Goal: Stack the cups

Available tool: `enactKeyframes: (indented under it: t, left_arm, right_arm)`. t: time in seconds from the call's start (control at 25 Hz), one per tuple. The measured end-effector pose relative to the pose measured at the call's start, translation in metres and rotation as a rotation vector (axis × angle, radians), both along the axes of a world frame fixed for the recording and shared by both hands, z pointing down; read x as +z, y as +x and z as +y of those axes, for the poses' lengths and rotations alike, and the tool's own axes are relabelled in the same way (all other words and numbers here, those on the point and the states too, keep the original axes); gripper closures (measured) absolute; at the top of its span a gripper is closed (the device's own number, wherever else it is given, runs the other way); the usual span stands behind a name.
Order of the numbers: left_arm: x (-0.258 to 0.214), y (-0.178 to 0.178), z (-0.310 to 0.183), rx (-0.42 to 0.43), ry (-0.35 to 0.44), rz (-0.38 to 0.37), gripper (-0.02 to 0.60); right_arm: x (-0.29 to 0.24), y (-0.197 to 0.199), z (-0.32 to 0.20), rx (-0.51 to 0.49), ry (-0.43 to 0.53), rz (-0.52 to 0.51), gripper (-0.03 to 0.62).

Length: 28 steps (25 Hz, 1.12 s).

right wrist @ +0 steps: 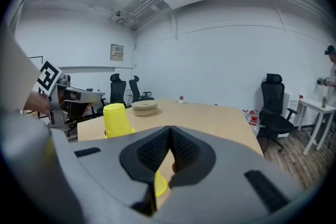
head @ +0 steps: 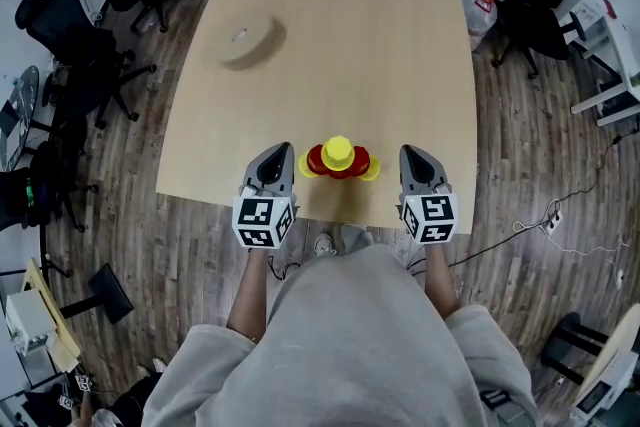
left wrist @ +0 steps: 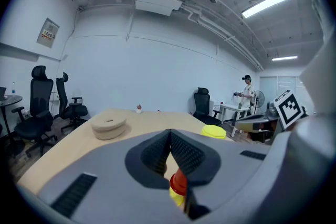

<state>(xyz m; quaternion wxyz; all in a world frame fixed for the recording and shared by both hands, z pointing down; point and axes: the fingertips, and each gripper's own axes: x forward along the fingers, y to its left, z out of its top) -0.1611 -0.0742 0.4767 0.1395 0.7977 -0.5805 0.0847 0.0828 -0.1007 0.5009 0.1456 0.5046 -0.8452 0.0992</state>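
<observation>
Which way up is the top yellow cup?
Upside down. The yellow cup has its closed, narrower end on top and widens toward the bottom, as the right gripper view shows.

Head view looks steeply down from above onto the whole worktop (head: 300, 65); left and right gripper views sit low at its near edge, close to the surface, facing across it along their own jaws; all three share the topmost yellow cup (head: 338, 151) and the round beige disc (head: 248, 39).
</observation>
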Motion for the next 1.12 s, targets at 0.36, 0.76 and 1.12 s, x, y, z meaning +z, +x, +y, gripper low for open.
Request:
enactKeyframes:
  t: [0.36,0.76,1.12]
  left_arm:
    - [0.003,0.001,0.000,0.001,-0.006,0.006,0.569]
    - [0.006,0.003,0.000,0.001,-0.006,0.011,0.569]
    - [0.006,0.002,-0.002,0.001,-0.007,0.007,0.569]
  right_arm:
    - [0.001,-0.004,0.002,-0.012,-0.006,0.009,0.591]
    - [0.006,-0.004,0.004,-0.017,-0.017,0.010,0.592]
    - [0.007,-0.011,0.004,-0.032,-0.021,0.013,0.592]
